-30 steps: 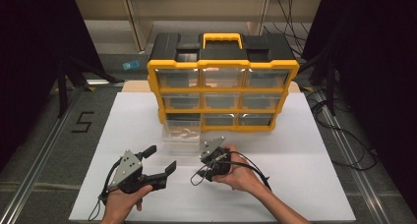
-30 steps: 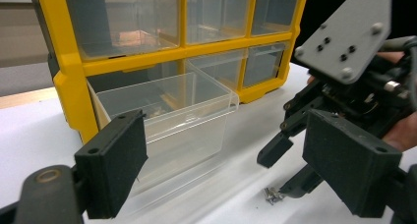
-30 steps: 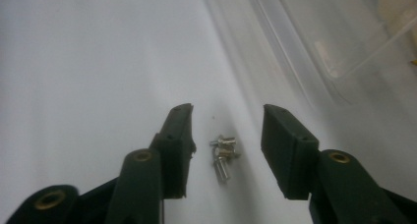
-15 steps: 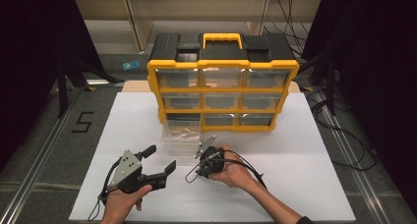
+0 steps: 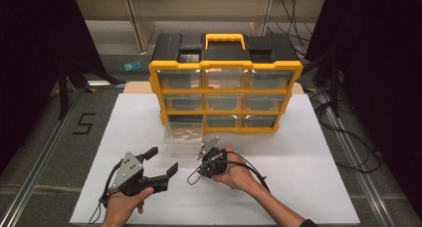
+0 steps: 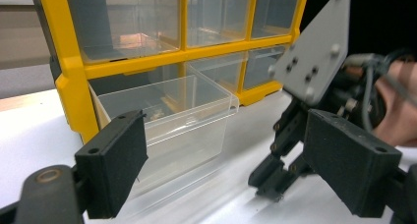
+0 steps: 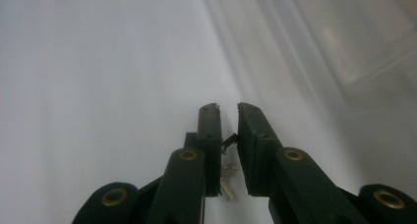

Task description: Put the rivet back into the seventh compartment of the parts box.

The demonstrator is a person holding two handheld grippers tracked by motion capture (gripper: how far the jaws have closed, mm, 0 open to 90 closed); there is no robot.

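My right gripper [image 5: 203, 168] points down at the white table just right of a clear plastic drawer [image 5: 184, 137] that is pulled out in front of the yellow and black organizer [image 5: 224, 87]. In the right gripper view its jaws [image 7: 228, 108] have just been closing to a narrow gap, with a small dark metal part [image 7: 229, 139] pinched between the pads and a silvery screw [image 7: 226, 182] lying below. My left gripper [image 5: 162, 160] rests open on the table to the left. Between its wide jaws [image 6: 226, 130] I see the drawer [image 6: 167, 106] and the right gripper [image 6: 268, 177].
The organizer [image 6: 69, 71] has rows of clear drawers, and the bottom-left slot stands vacant. Small parts lie in the pulled-out drawer. Cables trail over the floor at the right [image 5: 348, 137]. The white tabletop [image 5: 308, 152] has room to the right.
The right hand has edged slightly left beside the drawer with its gripper tilted down. The left gripper has stayed put.
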